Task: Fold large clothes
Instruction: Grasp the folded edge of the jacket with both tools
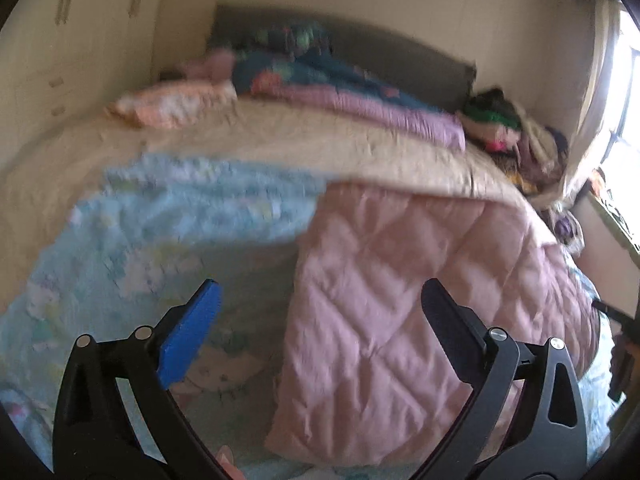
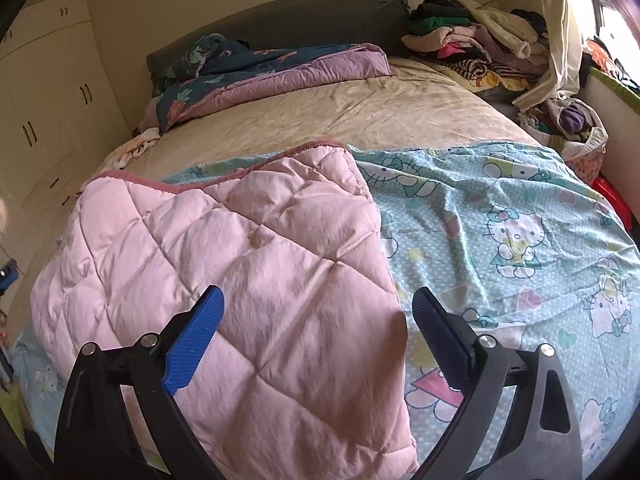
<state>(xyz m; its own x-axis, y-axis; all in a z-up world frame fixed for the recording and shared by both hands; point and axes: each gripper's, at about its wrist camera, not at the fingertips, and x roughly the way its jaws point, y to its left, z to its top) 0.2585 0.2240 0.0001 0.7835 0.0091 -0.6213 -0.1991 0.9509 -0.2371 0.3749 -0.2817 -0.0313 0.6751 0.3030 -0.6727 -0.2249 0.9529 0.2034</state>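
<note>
A dark grey padded headboard (image 2: 304, 12) stands along the bed's far edge, and a folded navy floral quilt with lilac lining (image 2: 256, 72) lies below it. A jumbled heap of mixed clothes (image 2: 476, 46) fills the far right corner. Cream wardrobe doors (image 2: 44, 112) line the left side.

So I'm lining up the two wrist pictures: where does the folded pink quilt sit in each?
Left wrist: pink quilt lies right of centre, beyond the open left gripper.
Right wrist: pink quilt lies left of centre, under the open right gripper.
Shared landmark: grey headboard.
</note>
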